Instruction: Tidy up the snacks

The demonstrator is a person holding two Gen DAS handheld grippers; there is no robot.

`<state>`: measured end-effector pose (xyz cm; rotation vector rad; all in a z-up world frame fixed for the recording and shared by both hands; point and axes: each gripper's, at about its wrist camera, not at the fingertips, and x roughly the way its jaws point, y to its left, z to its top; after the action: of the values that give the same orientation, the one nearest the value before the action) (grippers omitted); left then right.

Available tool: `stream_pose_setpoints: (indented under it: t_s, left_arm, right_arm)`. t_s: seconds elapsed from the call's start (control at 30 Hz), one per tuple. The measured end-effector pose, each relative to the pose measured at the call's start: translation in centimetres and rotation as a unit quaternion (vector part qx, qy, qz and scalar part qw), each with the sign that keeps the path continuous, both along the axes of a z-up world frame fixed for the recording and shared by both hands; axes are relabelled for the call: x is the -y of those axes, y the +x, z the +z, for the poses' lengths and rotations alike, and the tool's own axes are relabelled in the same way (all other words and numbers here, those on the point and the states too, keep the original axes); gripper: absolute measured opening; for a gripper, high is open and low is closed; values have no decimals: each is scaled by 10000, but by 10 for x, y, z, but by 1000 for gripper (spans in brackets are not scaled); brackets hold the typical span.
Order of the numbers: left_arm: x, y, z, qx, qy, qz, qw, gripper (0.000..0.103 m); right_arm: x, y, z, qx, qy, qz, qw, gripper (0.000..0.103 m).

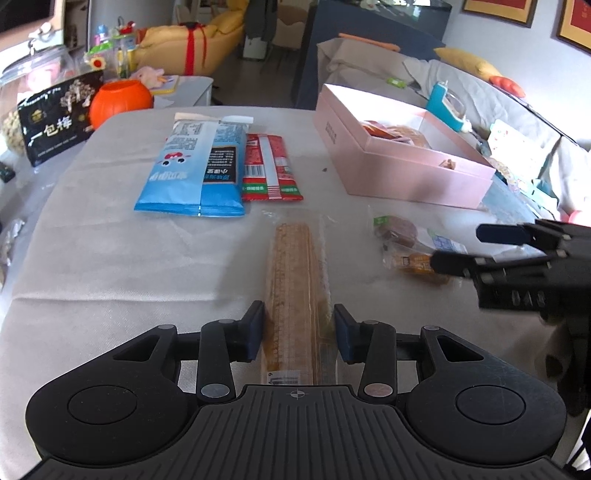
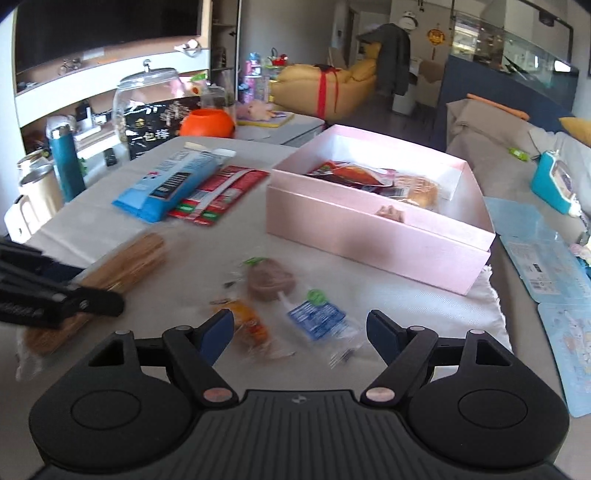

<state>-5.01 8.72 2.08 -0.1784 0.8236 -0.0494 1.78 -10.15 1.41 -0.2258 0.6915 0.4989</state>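
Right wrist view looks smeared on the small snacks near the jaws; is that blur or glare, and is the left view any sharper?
Right wrist view: motion blur smears the small wrapped snacks and the long biscuit pack; the pink box reads clearer. Left wrist view: sharper, the biscuit pack's texture legible, fisheye bending the table edges, bright glare inside the pink box.

Yellow sofa (image 2: pixel 328 83) at back, grey couch (image 1: pixel 461 96), framed pictures (image 1: pixel 496 9), daylight on pale walls
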Motion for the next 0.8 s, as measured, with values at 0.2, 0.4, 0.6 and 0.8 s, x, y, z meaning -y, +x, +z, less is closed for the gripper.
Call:
stream_pose_setpoints:
  t_s: [0.2, 0.4, 0.6, 0.8]
  left_arm:
    - [-2, -1, -1, 31, -41, 9, 10000, 44]
    - [-1, -4, -2, 99, -64, 16, 9999, 44]
    - [1, -7, -3, 162, -10, 42, 9999, 44]
    - [0, -7, -4, 171, -54, 38, 9998, 44]
  right_arm:
    - [-5, 8, -2, -644, 528, 6, 9965, 80]
    - [-11, -5, 6, -969, 903, 681, 9888, 79]
    - [-16, 12, 19, 15, 307, 282, 9991, 80]
    - [-27, 53, -5, -373, 70, 162, 9991, 79]
